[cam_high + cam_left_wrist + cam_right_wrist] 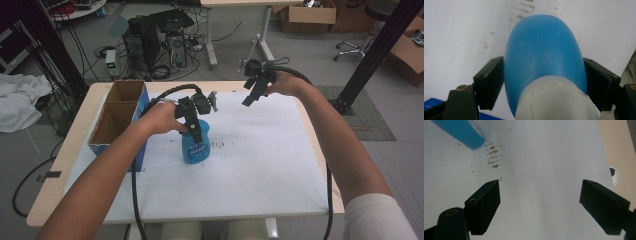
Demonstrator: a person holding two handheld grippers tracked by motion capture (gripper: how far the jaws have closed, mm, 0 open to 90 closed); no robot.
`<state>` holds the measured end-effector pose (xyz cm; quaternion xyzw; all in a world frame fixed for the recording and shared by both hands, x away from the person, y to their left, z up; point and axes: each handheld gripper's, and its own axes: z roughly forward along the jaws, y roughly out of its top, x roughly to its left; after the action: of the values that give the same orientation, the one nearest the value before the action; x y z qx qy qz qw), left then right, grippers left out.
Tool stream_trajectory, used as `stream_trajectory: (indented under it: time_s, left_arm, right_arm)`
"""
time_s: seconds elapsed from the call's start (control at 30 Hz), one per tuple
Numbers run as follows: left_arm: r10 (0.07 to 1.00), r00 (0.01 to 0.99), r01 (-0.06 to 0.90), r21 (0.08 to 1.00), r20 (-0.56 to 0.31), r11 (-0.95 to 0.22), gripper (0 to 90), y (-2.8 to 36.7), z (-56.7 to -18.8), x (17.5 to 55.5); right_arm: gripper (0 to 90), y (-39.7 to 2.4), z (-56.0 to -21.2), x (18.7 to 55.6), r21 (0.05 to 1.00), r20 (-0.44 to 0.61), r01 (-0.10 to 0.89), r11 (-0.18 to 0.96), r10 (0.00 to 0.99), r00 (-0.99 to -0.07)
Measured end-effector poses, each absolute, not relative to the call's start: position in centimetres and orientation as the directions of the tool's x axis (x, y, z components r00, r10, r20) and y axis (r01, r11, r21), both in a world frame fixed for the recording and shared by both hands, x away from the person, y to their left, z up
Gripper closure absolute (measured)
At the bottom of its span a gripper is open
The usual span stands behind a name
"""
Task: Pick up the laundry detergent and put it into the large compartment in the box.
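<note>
The left gripper (196,131) is pointing down over the middle of the table, its jaws pressing on both sides of a blue bottle (195,146). The right gripper (248,98) is hanging higher at the far edge, jaws standing wide apart, forearm reaching forward.

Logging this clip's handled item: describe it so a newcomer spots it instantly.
On the white paper sheet covering the table, right of the open cardboard box, stands a blue plastic spray bottle. It is the sheet's one blue upright thing, clamped by the left tongs.
</note>
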<state>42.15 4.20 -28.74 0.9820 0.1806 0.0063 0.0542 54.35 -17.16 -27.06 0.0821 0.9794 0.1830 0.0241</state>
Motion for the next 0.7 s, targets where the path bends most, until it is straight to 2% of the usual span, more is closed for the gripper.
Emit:
stream_trajectory:
  time_s: [0.7]
  left_arm:
    - [0.355,0.935,0.353,0.110,-0.004,-0.929,29.4,4.29,-28.77,42.21]
  right_arm:
    - [16.9,-17.19,-27.03,54.36,0.362,-0.016,0.153,0.920,0.170,-0.985]
